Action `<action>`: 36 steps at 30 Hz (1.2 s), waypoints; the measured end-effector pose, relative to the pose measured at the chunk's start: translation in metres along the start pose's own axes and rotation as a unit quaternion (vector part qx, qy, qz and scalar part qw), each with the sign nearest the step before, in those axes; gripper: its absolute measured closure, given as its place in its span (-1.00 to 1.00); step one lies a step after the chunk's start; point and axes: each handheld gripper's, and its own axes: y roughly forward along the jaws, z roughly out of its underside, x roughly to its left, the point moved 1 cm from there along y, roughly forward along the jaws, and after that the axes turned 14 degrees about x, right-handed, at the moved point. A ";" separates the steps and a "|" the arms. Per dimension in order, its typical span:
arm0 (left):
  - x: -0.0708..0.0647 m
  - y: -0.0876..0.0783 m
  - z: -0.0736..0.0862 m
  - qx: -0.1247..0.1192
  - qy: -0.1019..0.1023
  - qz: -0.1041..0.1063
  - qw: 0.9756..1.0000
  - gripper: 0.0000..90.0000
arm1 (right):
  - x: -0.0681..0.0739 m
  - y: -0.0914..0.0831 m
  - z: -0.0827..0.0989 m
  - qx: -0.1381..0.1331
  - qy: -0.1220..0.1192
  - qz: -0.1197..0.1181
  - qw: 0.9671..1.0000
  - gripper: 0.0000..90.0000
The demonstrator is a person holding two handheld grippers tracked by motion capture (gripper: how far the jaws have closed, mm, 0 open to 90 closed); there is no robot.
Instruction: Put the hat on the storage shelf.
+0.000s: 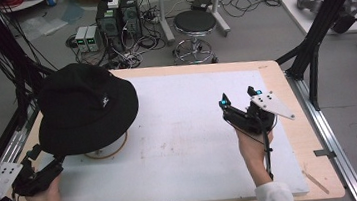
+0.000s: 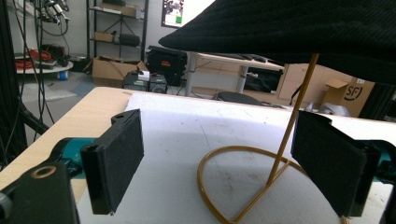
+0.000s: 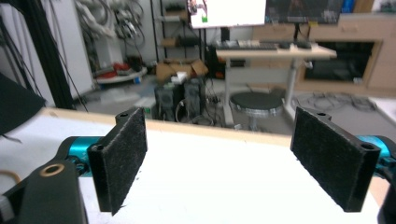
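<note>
The left tongs [image 2: 219, 163], jaws apart beneath the brim, have yet to grip the black hat [image 1: 84, 108] perched on its gold wire stand [image 2: 243, 186] at the worktop's [image 1: 194, 129] left, while the right tongs [image 1: 239, 101] wait open, well apart.

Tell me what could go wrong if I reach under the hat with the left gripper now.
1. The black hat sits on a thin gold wire stand. The open left gripper points at its rod, so a push could tip stand and hat.
2. The brim hangs just above the jaws and may snag and slide off.
3. The right gripper, open, hovers far away, too distant to steady anything.
</note>
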 end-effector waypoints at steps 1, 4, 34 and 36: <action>-0.001 0.000 0.000 0.000 -0.001 0.000 1.000 -0.61 | -0.005 -0.001 0.005 -0.005 0.005 0.003 1.000 -0.61; -0.001 0.000 0.000 0.000 0.001 0.000 1.000 -0.61 | -0.011 -0.002 0.010 0.003 0.006 0.006 1.000 -0.61; -0.002 0.004 0.000 0.002 -0.002 0.007 1.000 -0.61 | -0.061 -0.016 0.097 0.012 0.034 0.064 0.997 -0.65; -0.002 0.004 0.000 0.001 -0.004 0.006 1.000 -0.61 | -0.063 -0.014 0.099 0.026 0.042 0.068 0.996 -0.68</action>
